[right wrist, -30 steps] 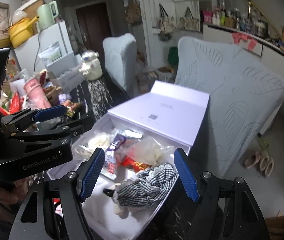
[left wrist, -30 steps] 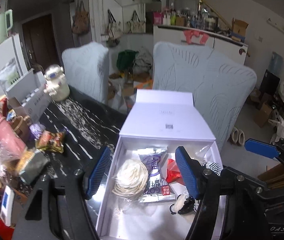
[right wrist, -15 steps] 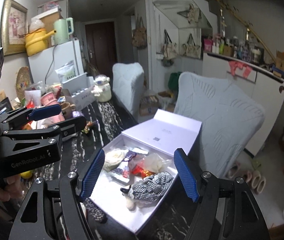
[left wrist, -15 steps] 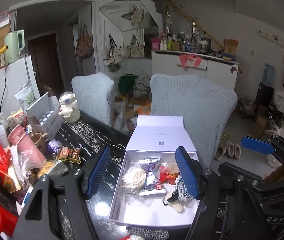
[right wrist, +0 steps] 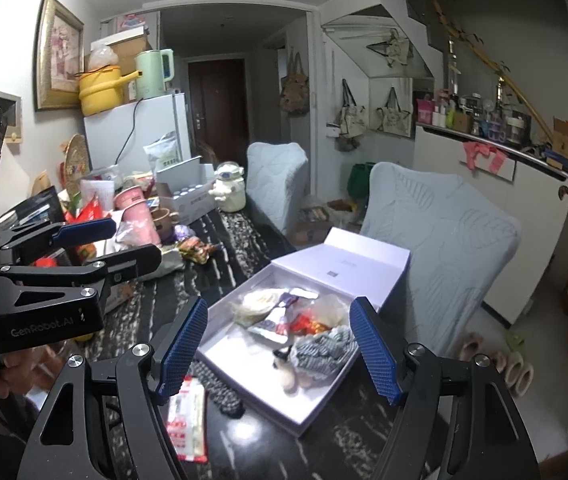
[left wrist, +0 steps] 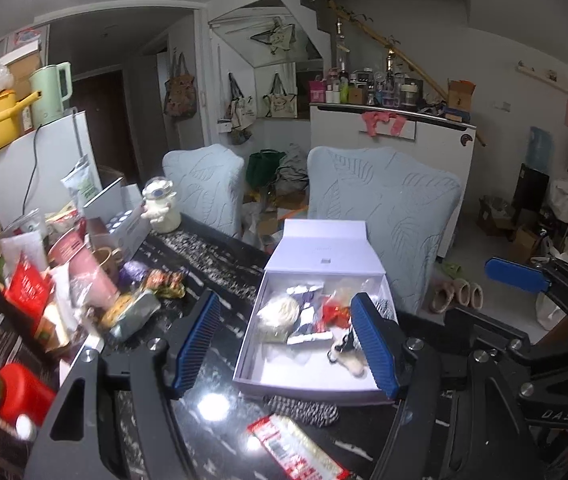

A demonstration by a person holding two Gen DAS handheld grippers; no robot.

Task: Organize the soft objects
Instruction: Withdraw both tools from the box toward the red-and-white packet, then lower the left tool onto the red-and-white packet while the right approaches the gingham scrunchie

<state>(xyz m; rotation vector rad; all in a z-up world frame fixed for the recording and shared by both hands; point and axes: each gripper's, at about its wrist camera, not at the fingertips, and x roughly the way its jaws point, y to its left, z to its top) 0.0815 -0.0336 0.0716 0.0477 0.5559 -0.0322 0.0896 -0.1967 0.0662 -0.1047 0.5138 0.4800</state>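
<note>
Black angular gripper frames (left wrist: 286,344) with silver screws, ribbed blue finger pads (right wrist: 374,350), white "GenRobot.AI" lettering, bare skin on hand (right wrist: 1,374)

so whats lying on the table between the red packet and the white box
A dark knitted piece lies there, against the white box's near wall, just beyond the red packet. Both wrist views show it; the table around is otherwise bare.

I see the open box (left wrist: 304,376) on the table (left wrist: 219,276), lid (left wrist: 326,250) back toward a chair (left wrist: 384,216). Doll (right wrist: 320,350) in its right part, packets (left wrist: 308,320) mid-box. Sock (left wrist: 304,407) and a packet (left wrist: 296,446) lie before it; clutter (left wrist: 63,280) left.
</note>
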